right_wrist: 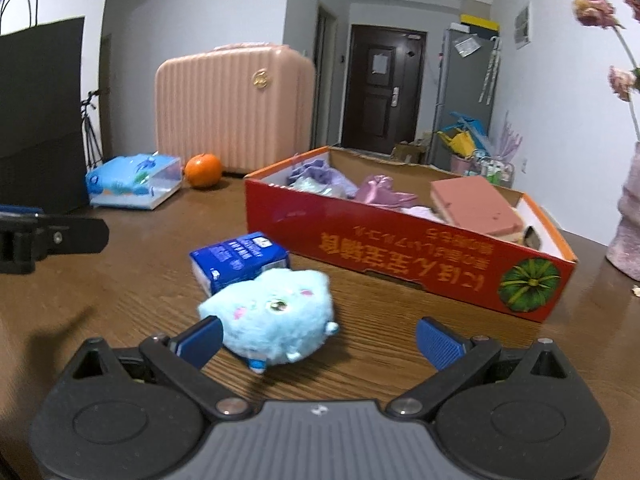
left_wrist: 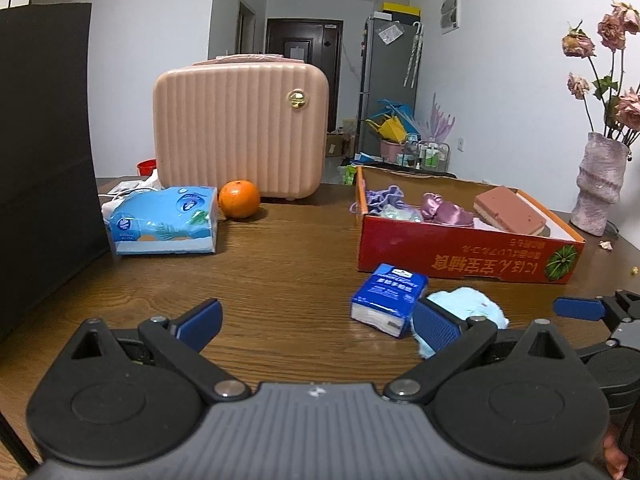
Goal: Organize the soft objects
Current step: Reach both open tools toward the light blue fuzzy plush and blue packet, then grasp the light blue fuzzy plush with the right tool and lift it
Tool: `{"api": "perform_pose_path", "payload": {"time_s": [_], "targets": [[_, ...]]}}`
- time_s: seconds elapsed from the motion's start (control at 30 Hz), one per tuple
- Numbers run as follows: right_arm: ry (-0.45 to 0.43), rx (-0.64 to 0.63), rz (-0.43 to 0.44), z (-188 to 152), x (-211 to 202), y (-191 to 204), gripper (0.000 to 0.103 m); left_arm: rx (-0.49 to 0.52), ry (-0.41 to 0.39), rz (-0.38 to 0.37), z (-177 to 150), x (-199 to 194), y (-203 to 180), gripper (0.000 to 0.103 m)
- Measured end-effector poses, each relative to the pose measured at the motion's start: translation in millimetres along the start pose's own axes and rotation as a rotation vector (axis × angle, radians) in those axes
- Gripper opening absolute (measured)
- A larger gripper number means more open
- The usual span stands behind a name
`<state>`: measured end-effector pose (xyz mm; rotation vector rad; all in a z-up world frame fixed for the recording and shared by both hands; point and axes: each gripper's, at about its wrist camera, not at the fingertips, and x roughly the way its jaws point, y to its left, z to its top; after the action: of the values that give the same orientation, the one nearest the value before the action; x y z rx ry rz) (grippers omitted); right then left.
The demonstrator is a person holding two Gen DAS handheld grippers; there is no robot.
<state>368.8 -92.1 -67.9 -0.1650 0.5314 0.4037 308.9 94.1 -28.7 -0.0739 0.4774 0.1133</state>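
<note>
A light blue plush toy (right_wrist: 276,316) lies on the wooden table, against a small blue tissue pack (right_wrist: 236,258). My right gripper (right_wrist: 320,340) is open, and the plush sits just ahead of its left finger. In the left wrist view the plush (left_wrist: 468,308) shows behind the right finger, beside the tissue pack (left_wrist: 390,300). My left gripper (left_wrist: 316,320) is open over bare table. Behind them a red cardboard box (left_wrist: 460,252) holds purple cloth items (left_wrist: 444,210) and a pink sponge block (left_wrist: 510,210). The right gripper's finger (left_wrist: 580,307) shows at the right edge.
A pink ribbed case (left_wrist: 240,128) stands at the back with an orange (left_wrist: 239,199) and a large blue tissue pack (left_wrist: 164,220) in front. A black panel (left_wrist: 40,140) fills the left. A pink vase with dried roses (left_wrist: 600,184) stands at the right edge.
</note>
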Motion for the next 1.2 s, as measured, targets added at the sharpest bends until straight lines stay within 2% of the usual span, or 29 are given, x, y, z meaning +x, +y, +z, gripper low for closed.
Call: {"api": "perform_pose_path", "payload": {"time_s": [0.33, 0.73, 0.83, 0.97, 1.2], "targets": [[0.066, -0.035, 0.02, 12.4, 35.5, 14.6, 0.103, -0.002, 0.013, 0.021, 1.2, 5.7, 14.4, 0.103], [0.128, -0.013, 0.03, 19.7, 61.8, 14.3, 0.103, 0.021, 0.043, 0.01, -0.1, 16.4, 27.7, 0.103], [0.139, -0.01, 0.038, 19.9, 64.2, 14.0, 0.099, 0.026, 0.06, 0.0, -1.3, 20.6, 30.3, 0.103], [0.147, -0.001, 0.055, 19.3, 64.3, 14.4, 0.086, 0.032, 0.076, -0.01, -2.5, 24.3, 31.8, 0.103], [0.134, 0.009, 0.045, 18.8, 59.6, 15.1, 0.079, 0.048, 0.091, -0.037, -4.2, 26.2, 28.9, 0.103]]}}
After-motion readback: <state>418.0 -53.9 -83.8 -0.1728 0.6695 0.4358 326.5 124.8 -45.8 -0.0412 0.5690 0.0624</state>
